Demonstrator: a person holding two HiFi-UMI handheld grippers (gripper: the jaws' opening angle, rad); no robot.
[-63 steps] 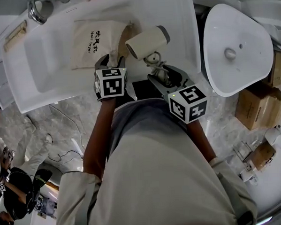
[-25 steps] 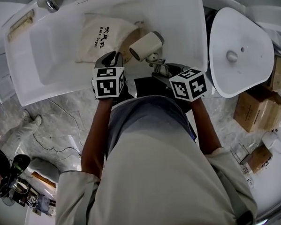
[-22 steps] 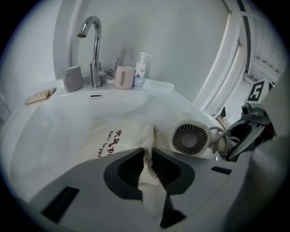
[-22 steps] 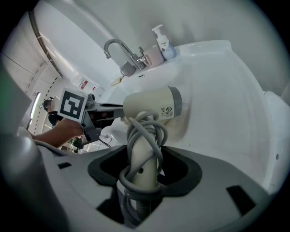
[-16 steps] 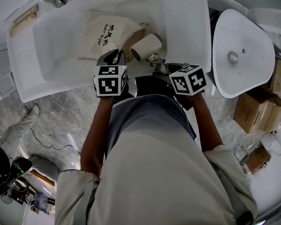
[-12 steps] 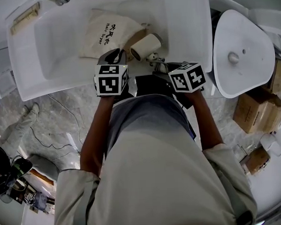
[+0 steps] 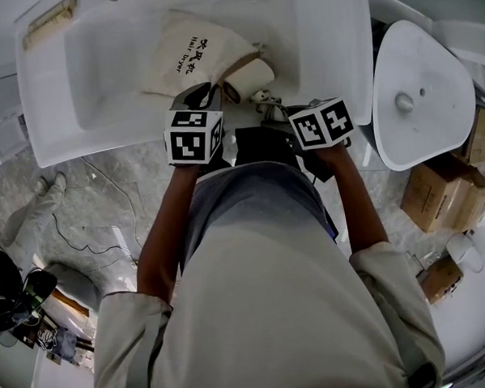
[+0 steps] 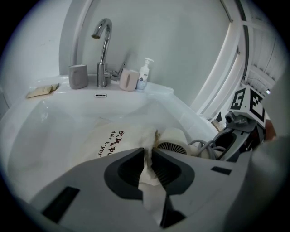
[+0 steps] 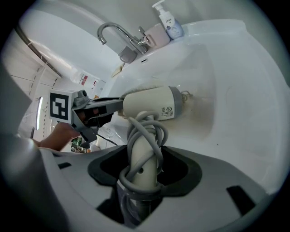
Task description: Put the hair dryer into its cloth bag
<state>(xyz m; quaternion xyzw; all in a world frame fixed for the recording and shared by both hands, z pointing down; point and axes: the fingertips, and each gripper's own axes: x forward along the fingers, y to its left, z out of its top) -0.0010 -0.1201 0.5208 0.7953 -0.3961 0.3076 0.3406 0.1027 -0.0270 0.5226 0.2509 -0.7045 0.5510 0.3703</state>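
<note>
The cream cloth bag (image 7: 193, 55) with dark print lies in the white sink basin (image 7: 99, 91). My left gripper (image 7: 198, 98) is shut on the bag's (image 8: 113, 140) open edge, cloth pinched between its pads (image 8: 147, 170). The cream hair dryer (image 7: 251, 73) points its barrel into the bag's mouth. My right gripper (image 7: 281, 118) is shut on the dryer's handle (image 9: 144, 158), which has the grey cord wound round it. The dryer's barrel (image 9: 152, 103) reaches left across the basin; its intake grille (image 8: 171, 147) shows beside the bag's edge.
A chrome tap (image 8: 102, 45), a grey cup (image 8: 78, 76), a pink cup (image 8: 128, 79) and a soap bottle (image 8: 144, 72) stand on the sink's back ledge. A second white basin (image 7: 419, 91) and cardboard boxes (image 7: 449, 190) are at the right. Cables lie on the marble floor (image 7: 106, 229).
The right gripper has carried the dryer left and down, so its barrel now meets the bag's mouth. The left gripper keeps its hold on the bag's edge.
</note>
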